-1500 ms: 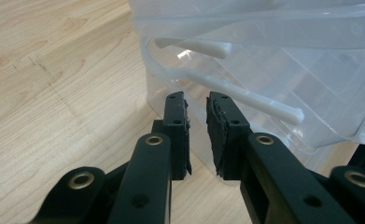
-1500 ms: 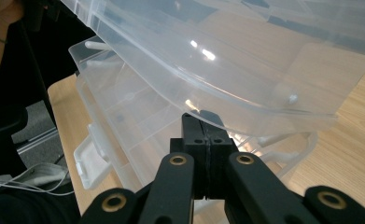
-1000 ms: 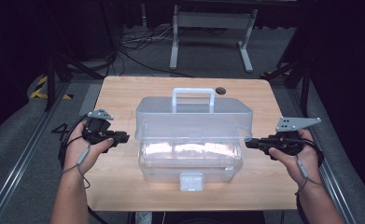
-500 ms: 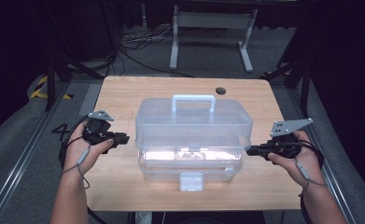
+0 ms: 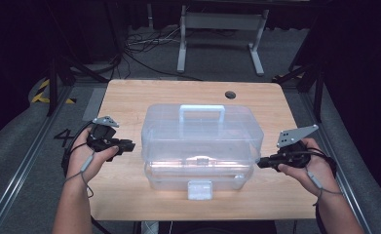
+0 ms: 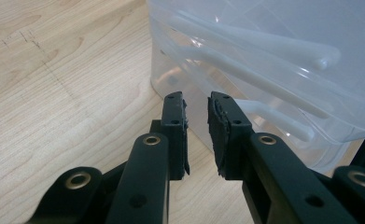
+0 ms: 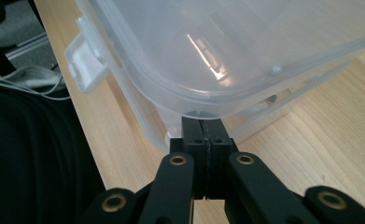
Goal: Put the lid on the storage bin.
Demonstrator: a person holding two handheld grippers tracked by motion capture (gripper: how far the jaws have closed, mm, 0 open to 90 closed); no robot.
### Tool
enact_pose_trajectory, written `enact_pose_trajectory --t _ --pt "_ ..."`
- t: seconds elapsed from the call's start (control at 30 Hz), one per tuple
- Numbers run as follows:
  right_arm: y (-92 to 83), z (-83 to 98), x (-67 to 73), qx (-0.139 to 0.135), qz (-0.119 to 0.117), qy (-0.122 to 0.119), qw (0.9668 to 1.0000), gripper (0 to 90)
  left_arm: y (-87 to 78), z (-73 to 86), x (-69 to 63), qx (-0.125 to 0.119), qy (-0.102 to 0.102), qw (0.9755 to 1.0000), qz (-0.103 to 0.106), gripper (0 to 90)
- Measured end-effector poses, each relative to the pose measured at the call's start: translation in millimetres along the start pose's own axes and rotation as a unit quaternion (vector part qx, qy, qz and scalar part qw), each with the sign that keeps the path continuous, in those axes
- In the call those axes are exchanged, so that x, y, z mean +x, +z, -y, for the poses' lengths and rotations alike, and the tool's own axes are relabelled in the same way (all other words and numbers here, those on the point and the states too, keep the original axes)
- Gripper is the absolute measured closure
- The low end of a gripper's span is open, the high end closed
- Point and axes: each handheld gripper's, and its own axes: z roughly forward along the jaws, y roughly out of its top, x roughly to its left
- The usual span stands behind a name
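Clear plastic lidded storage box [image 5: 201, 146] sits mid-tabletop [image 5: 129, 97] between both tools. Left tool [image 6: 196, 109], jaws slightly apart, empty, just beside the box. Right tool [image 7: 203, 128], jaws together, tucked under the lid's rim. Likely step: prying the lid; next, lift gently.

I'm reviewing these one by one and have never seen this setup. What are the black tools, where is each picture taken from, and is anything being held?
A person holds a two-jaw tool in each hand. The high view looks down on a wooden table bearing a clear plastic box with a handle and front latch. The other two pictures come from cameras riding on each tool. The left gripper is slightly open beside the box, holding nothing. The right gripper is shut, its tips at the box's lid edge, nothing between them.
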Motion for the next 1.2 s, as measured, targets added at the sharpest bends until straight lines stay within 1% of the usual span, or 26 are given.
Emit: enact_pose_trajectory --t 0.07,0.13,0.2,0.3,0.4,0.47,0.5,0.53,0.63,0.73,0.9,1.2 --pt "1.7 -0.4 1.6 0.012 0.003 -0.004 0.9999 90.0 0.3 0.2 -0.1 0.0 -0.003 1.0 0.001 76.3" --pt "2.4 -0.6 2.2 0.016 0.004 -0.004 0.9999 90.0 0.6 0.6 0.3 0.001 -0.003 1.0 0.002 76.3" --pt "3.5 -0.5 2.0 0.021 0.002 -0.008 0.9997 90.0 0.6 0.7 0.9 0.002 -0.001 1.0 0.0 76.3" --pt "4.7 -0.2 2.0 0.027 0.0 -0.01 0.9996 90.0 0.6 1.1 0.6 0.002 -0.007 1.0 0.001 76.3" --pt "7.1 0.1 2.5 0.039 -0.003 -0.01 0.9992 90.0 0.9 1.4 1.1 0.003 -0.005 1.0 0.002 76.3" --pt "9.4 0.2 2.7 0.051 -0.004 -0.016 0.9986 90.0 1.4 1.5 1.5 0.003 -0.005 1.0 0.001 76.3" --pt "10.2 -0.1 3.3 0.055 -0.004 -0.014 0.9984 90.0 2.0 1.7 1.5 0.004 -0.007 1.0 0.003 76.3" --pt "10.2 -0.1 3.3 0.055 -0.004 -0.014 0.9984 90.0 2.0 1.7 1.5 0.004 -0.007 1.0 0.003 76.3" --pt "14.2 -0.1 3.4 0.071 -0.005 -0.023 0.9972 90.0 3.5 1.4 2.3 0.007 -0.007 0.9999 0.003 76.3" --pt "16.1 0.0 4.2 0.08 -0.005 -0.02 0.9966 90.0 3.8 1.5 2.3 0.007 -0.005 0.9999 0.004 76.3" --pt "19.0 0.4 4.1 0.09 -0.006 -0.022 0.9956 90.0 4.1 2.3 2.9 0.007 -0.009 0.9999 0.003 76.3" --pt "25.7 1.5 4.8 0.123 -0.008 -0.025 0.9921 90.0 5.9 2.8 4.1 0.01 -0.01 0.9999 0.006 76.3"
